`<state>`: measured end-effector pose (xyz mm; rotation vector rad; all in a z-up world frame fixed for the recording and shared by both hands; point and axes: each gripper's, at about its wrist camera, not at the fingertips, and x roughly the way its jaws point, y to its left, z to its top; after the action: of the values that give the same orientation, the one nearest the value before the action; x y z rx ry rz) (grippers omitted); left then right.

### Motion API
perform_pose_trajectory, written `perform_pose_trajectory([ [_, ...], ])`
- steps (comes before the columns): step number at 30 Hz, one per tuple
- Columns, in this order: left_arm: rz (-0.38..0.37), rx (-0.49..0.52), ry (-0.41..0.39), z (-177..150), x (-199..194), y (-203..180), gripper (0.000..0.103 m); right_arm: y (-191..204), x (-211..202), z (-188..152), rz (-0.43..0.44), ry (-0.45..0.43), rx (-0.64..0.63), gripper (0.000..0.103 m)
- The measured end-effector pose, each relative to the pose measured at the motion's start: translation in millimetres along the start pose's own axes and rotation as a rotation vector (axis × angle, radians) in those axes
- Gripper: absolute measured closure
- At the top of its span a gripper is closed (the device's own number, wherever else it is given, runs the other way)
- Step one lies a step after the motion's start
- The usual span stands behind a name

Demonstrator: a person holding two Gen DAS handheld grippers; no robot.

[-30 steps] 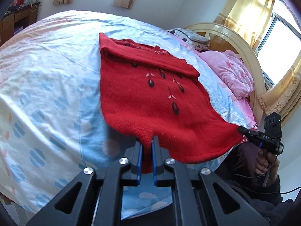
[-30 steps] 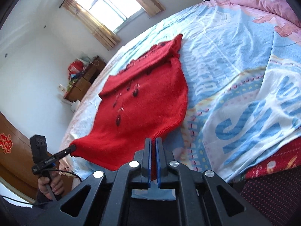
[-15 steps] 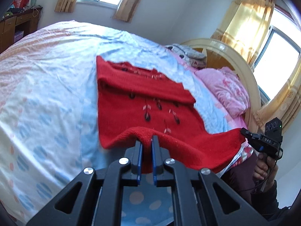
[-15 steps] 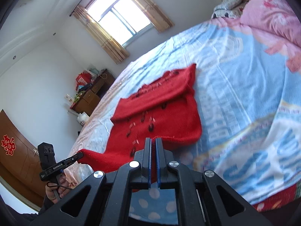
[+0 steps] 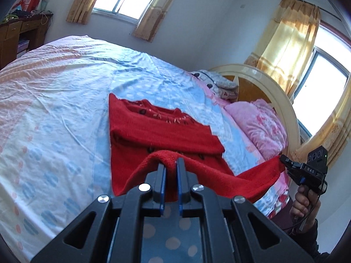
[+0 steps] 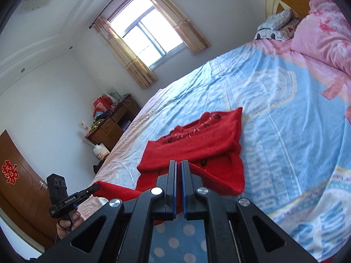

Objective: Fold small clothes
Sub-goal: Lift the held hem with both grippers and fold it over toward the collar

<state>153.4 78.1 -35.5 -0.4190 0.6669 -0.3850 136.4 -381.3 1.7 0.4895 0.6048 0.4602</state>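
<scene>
Near the bed's point(image 5: 54, 92) front edge, I have both the left hand-held gripper point(image 5: 170, 164) and right hand-held gripper point(image 6: 179, 164) clamped on the red knitted sweater's point(image 5: 158, 131) raised hem.

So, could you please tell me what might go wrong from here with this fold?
1. Each gripper, left and right, pinches only a small bite of the red sweater hem; the knit could slip out mid-carry.
2. The lifted hem sags between them, so the fold may land crooked.
3. The folded sleeve on top could get dragged askew.
</scene>
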Motion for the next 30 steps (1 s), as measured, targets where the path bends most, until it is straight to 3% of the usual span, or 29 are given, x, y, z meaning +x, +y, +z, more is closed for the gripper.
perform_pose_trajectory([
  [16, 0.011, -0.005, -0.026, 68, 40, 12, 0.095, 20, 53, 77, -0.03, -0.022, -0.039, 0.1],
  [23, 0.036, 0.001, -0.029, 99, 68, 22, 0.095, 7, 85, 110, -0.072, -0.018, -0.031, 0.1],
  [30, 0.069, -0.028, 0.025, 113, 119, 45, 0.095, -20, 132, 128, -0.118, 0.025, 0.019, 0.1],
])
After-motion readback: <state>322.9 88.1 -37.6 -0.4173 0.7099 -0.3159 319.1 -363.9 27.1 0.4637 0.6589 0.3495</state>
